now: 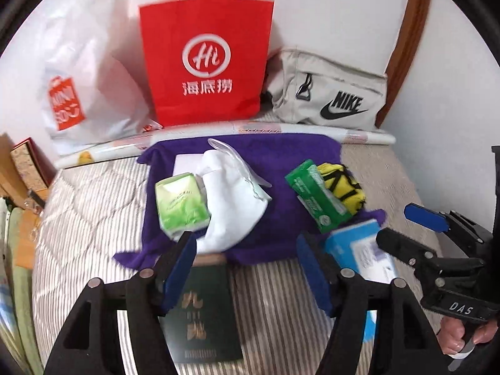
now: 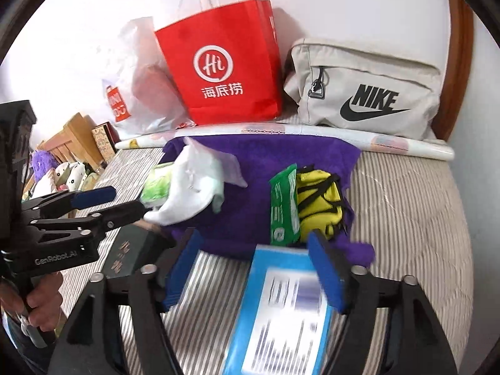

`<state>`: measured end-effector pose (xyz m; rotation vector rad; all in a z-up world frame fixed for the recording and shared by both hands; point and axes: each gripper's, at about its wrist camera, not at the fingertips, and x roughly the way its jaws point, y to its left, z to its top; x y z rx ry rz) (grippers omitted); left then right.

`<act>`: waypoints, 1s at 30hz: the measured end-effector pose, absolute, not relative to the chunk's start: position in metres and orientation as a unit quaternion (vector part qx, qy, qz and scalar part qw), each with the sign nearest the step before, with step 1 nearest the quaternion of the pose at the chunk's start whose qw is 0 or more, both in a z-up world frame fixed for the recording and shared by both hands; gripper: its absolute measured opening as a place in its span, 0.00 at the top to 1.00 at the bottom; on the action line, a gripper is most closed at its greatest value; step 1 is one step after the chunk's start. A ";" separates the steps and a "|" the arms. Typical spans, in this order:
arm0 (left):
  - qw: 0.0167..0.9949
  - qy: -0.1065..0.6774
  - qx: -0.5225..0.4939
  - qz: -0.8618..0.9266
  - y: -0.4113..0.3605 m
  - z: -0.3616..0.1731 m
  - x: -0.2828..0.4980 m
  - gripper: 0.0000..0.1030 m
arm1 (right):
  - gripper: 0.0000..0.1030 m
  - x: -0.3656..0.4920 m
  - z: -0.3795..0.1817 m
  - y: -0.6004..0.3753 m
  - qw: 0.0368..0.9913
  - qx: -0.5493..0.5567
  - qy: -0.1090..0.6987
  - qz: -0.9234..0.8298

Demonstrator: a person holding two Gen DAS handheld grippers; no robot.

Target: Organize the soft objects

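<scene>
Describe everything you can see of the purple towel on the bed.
The purple towel is a soft, fuzzy cloth spread nearly flat on the striped quilt, its near corners rumpled. On it lie a green tissue pack, a white cloth, a green packet and a yellow pouch with black straps. Its far edge meets a rolled paper tube. A blue box lies at its near right corner. No jaws touch it.
</scene>
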<state>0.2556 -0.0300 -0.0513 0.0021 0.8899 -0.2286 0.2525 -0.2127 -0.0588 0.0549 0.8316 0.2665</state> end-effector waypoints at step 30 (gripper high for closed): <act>0.960 0.277 0.029 0.013 -0.016 0.011 0.011 0.10 | 0.00 0.030 -0.014 -0.217 0.945 0.005 0.324 0.055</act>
